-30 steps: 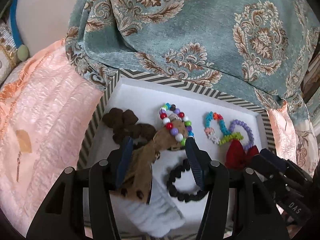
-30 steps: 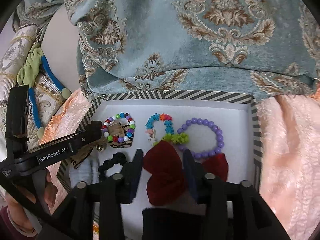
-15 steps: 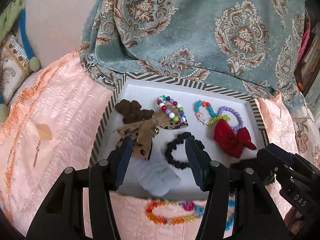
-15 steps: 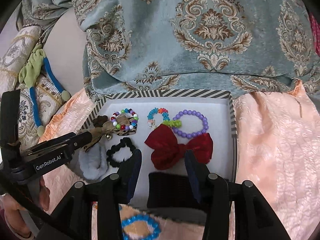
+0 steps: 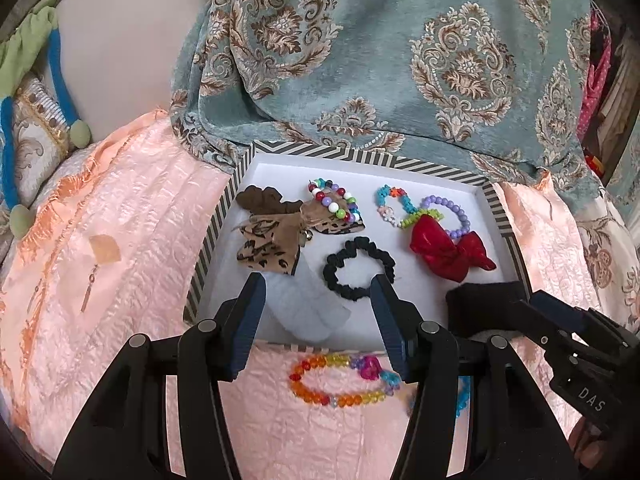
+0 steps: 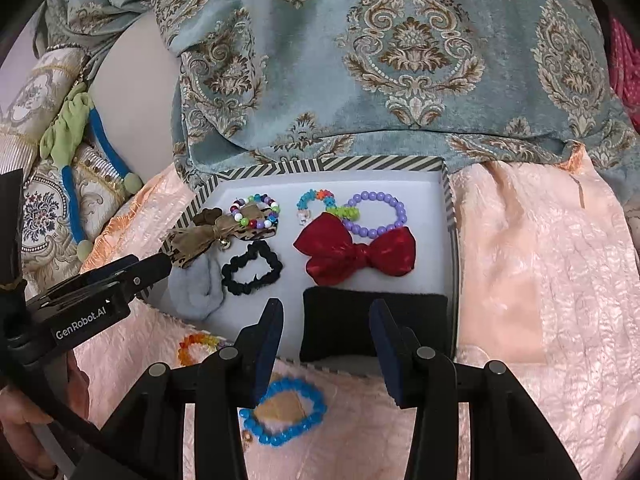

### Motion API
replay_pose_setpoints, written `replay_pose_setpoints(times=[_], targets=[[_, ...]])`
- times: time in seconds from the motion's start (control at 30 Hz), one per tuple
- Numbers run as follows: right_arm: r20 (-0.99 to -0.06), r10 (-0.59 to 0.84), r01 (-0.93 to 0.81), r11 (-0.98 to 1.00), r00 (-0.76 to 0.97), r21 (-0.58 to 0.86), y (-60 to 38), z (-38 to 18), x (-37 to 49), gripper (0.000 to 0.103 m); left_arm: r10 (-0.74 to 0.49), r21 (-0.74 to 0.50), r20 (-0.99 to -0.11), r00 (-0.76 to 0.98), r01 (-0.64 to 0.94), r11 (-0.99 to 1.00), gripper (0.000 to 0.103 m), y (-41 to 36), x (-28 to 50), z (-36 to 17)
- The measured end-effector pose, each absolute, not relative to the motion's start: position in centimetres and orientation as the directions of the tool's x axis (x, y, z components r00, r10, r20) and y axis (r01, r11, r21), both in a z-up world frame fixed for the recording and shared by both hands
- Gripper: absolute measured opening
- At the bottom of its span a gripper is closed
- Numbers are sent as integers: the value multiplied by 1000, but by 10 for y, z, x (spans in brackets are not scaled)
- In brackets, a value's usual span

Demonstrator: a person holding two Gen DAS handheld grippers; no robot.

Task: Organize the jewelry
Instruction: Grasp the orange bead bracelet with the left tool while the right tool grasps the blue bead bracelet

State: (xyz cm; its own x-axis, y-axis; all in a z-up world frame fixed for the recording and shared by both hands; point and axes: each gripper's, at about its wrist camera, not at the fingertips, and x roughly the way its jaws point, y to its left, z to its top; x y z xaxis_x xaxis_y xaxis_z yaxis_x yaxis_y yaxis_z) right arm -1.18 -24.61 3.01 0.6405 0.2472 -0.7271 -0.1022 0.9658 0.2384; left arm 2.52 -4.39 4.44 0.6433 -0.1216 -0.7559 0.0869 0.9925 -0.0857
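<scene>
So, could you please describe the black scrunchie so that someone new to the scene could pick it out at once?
Start at the striped-rim tray with the white floor, lying on the peach bedspread. In its middle row, left of the red bow and right of the grey cloth, lies the black scrunchie. It is the only ruffled black fabric ring; the other rings are coloured beads.

Both tongs are now pulled back from the striped tray (image 5: pixel 442 168). The left tongs (image 5: pixel 318 322) no longer stand over the leopard bow (image 5: pixel 268 246), which lies free in the tray. The right tongs (image 6: pixel 326 350) have left the red bow (image 6: pixel 354 254). An orange bead bracelet (image 5: pixel 340 380) and a blue bead bracelet (image 6: pixel 286 416) come into view on the pink bedspread (image 5: pixel 120 240).
</scene>
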Motion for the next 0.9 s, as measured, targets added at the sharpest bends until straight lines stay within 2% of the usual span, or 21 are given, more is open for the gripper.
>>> replay_pose_setpoints(times=[0.53,0.7,0.9], targets=[[-747,234,-111,971,623,212,-247,27,-51,43,-196,-158,-802,565,116,981,55,-40,-11,31],[-750,238,-114,970,617,215,-247,24,-61,43,-256,-223,-810,527,126,967,67,-29,-21,28],[-768,265,-140,964,582,226,-248,10,-73,43,-268,-248,-834,483,106,963,67,-16,-23,14]])
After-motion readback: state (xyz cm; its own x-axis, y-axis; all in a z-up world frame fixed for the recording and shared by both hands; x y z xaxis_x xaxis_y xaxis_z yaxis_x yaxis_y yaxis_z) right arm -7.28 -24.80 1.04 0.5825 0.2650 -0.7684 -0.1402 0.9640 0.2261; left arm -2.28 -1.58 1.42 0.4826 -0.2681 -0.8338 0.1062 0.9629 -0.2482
